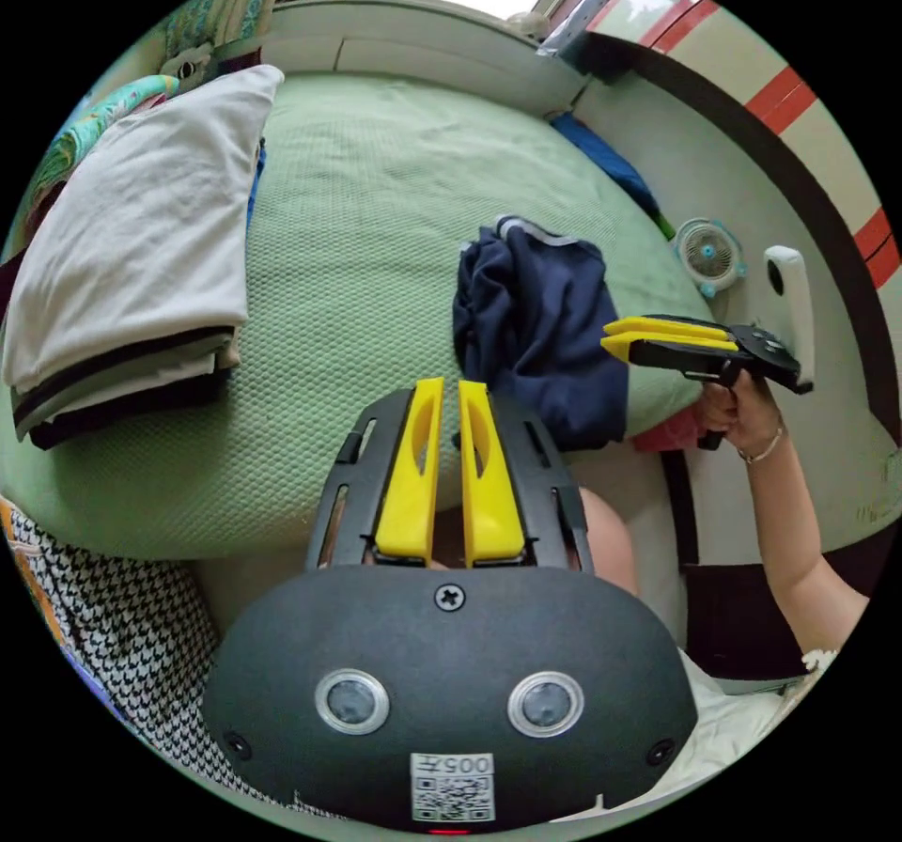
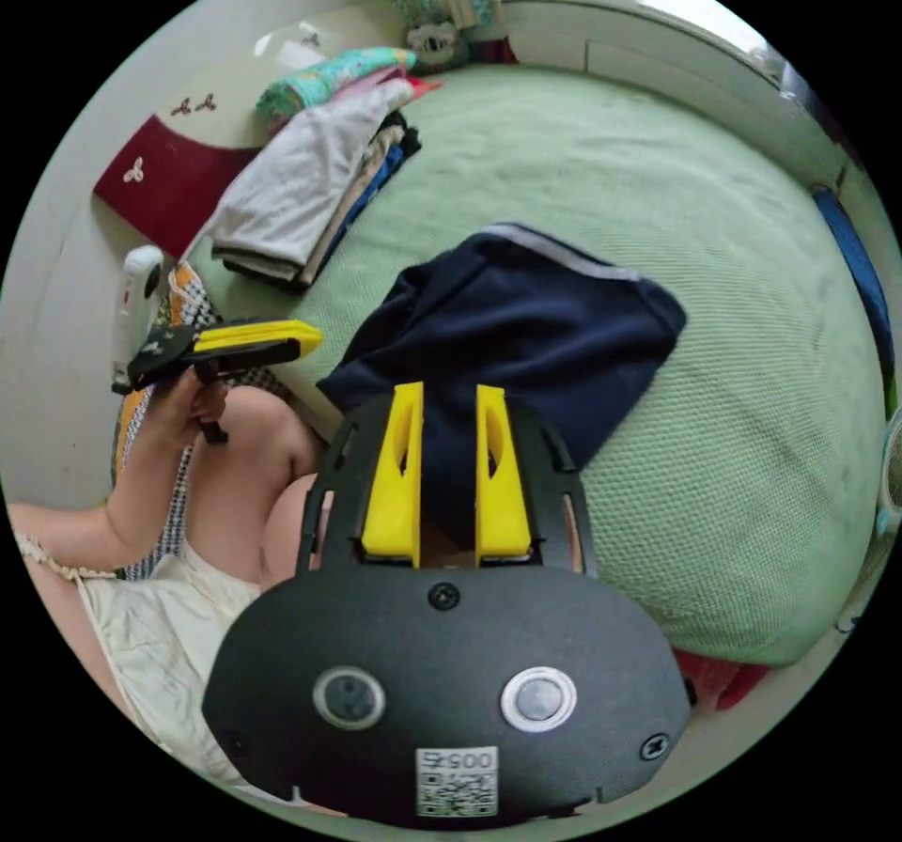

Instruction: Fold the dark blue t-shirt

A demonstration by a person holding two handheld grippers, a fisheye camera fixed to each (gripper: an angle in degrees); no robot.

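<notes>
The dark blue t-shirt (image 1: 540, 335) (image 2: 526, 325) lies crumpled on the green bed mat (image 1: 376, 222) (image 2: 752, 410), near its front edge, with a pale neck band at its far side. My left gripper (image 1: 451, 384) hangs over the mat's front edge just left of the shirt, jaws almost together with nothing between them; in the right gripper view the left gripper (image 2: 310, 339) is held off to the side above the person's knee. My right gripper (image 2: 449, 393) hovers over the shirt's near edge, jaws a little apart. In the left gripper view the right gripper (image 1: 609, 335) points at the shirt's right side.
A stack of folded clothes (image 1: 132, 269) (image 2: 301, 184) sits on the mat's far left. A small fan (image 1: 709, 255) stands beside the bed at the wall. The person's knee (image 2: 272, 438) and a houndstooth cloth (image 1: 113, 616) are at the bed's front.
</notes>
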